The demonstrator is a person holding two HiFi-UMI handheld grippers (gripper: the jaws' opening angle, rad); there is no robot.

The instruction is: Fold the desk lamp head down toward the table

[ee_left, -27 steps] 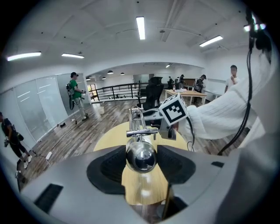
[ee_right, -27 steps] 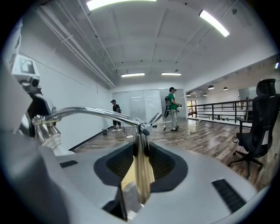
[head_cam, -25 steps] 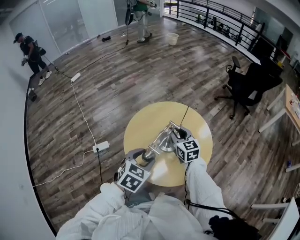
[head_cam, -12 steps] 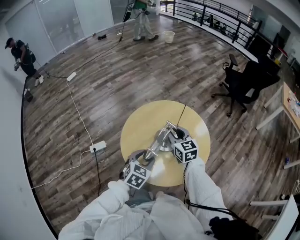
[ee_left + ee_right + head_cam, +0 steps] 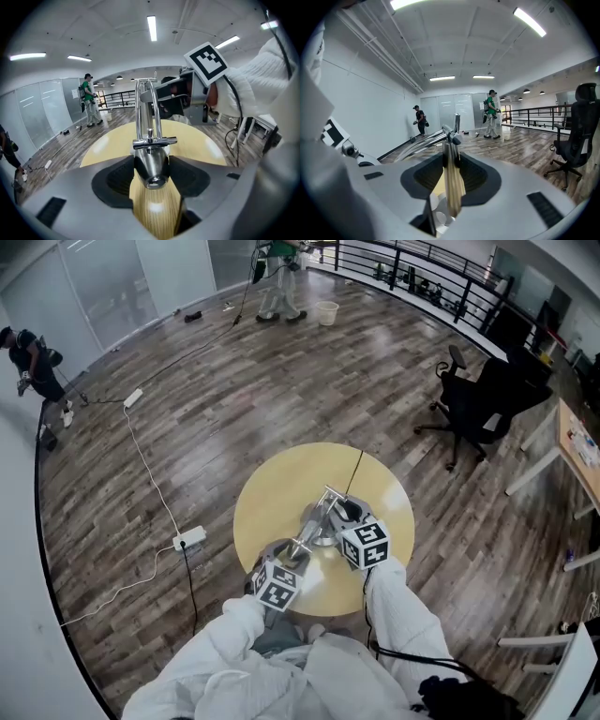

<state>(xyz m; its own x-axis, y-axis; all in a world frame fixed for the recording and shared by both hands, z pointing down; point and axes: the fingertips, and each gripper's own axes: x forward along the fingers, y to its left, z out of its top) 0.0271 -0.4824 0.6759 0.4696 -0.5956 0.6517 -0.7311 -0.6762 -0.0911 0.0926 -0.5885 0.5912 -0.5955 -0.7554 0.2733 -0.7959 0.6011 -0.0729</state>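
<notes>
You're gripping the desk lamp (image 5: 314,526) with both grippers on the round yellow table (image 5: 272,488).
Your left gripper (image 5: 283,561) is clamping the chrome lamp head (image 5: 151,161) at the table's 8 o'clock; your right gripper (image 5: 343,519) is pinching the lamp arm (image 5: 451,180) near the table's centre.

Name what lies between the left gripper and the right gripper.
The desk lamp's chrome arm bridges them, running from the lamp head clamped in the left gripper to the right gripper. The head view shows it.
</notes>
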